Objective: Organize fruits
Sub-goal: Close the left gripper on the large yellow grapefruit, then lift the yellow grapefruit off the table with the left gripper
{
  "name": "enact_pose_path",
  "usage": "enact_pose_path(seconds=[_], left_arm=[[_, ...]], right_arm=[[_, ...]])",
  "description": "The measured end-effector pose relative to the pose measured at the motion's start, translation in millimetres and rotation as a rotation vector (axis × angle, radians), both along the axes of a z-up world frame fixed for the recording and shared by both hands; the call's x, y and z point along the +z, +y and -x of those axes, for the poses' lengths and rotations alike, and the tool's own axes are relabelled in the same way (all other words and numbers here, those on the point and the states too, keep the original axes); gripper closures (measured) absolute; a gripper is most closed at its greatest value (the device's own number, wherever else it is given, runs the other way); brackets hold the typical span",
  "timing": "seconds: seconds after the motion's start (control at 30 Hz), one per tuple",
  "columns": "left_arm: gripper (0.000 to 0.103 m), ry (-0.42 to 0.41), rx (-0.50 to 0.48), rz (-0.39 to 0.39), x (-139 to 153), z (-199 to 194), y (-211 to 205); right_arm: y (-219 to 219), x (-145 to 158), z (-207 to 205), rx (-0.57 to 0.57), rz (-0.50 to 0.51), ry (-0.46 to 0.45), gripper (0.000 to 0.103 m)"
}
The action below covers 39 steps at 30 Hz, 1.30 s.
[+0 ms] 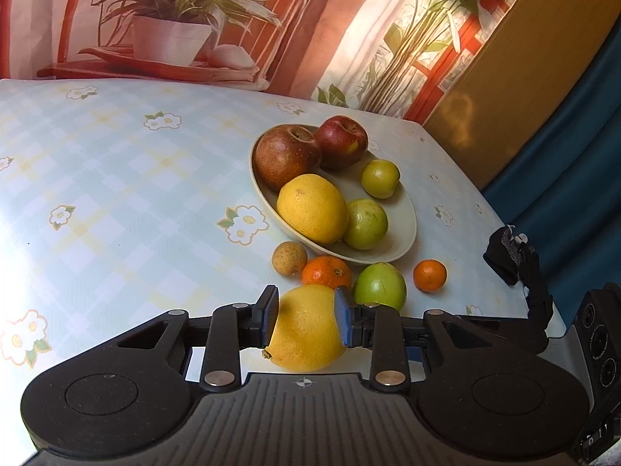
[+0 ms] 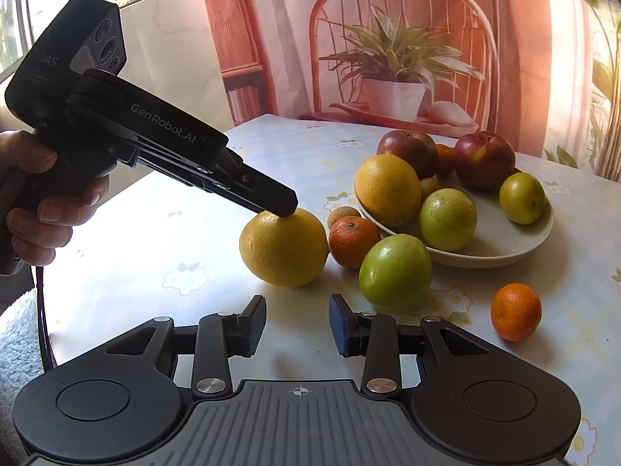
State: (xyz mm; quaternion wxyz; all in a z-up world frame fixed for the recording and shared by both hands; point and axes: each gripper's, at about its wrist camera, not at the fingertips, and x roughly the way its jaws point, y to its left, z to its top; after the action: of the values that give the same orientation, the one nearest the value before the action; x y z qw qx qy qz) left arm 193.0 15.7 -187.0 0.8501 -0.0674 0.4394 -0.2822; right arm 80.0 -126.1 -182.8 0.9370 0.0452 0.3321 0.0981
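Note:
My left gripper (image 1: 306,316) is shut on a large yellow citrus fruit (image 1: 304,328), which rests on the table; from the right wrist view the same gripper (image 2: 281,207) sits over the fruit (image 2: 283,248). A beige bowl (image 1: 399,240) holds two red apples (image 1: 287,155), a yellow citrus (image 1: 312,207) and two small green fruits (image 1: 365,223). Loose on the table lie a green apple (image 2: 395,272), two mandarins (image 2: 353,240) (image 2: 515,310) and a small brown fruit (image 1: 288,257). My right gripper (image 2: 297,320) is open and empty, hovering near the table's front.
The table (image 1: 116,194) has a pale checked cloth with flowers. A printed backdrop with a potted plant (image 1: 174,31) hangs behind it. The table's right edge (image 1: 485,194) drops to a blue surface. The bowl also shows in the right wrist view (image 2: 504,248).

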Motion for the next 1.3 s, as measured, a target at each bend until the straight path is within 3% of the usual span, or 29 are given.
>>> enact_pose_path(seconds=[0.1, 0.2, 0.47, 0.63, 1.03, 1.3], left_arm=[[0.069, -0.033, -0.028, -0.044, 2, 6, -6], [0.069, -0.028, -0.035, -0.055, 3, 6, -7], [0.069, -0.027, -0.037, -0.057, 4, 8, -6], [0.069, -0.02, -0.019, -0.038, 2, 7, -3], [0.067, 0.006, -0.039, 0.007, 1, 22, -4], [0.066, 0.011, -0.075, 0.013, -1, 26, -15]], right_arm=[[5, 2, -2, 0.013, 0.036, -0.009, 0.068], [14, 5, -7, 0.038, 0.092, -0.025, 0.056], [34, 4, -31, 0.11, 0.23, -0.033, 0.052], [39, 2, -37, 0.116, 0.254, -0.029, 0.05], [9, 6, -19, 0.022, -0.013, 0.072, 0.051], [-5, 4, -7, -0.037, -0.114, 0.091, 0.051]])
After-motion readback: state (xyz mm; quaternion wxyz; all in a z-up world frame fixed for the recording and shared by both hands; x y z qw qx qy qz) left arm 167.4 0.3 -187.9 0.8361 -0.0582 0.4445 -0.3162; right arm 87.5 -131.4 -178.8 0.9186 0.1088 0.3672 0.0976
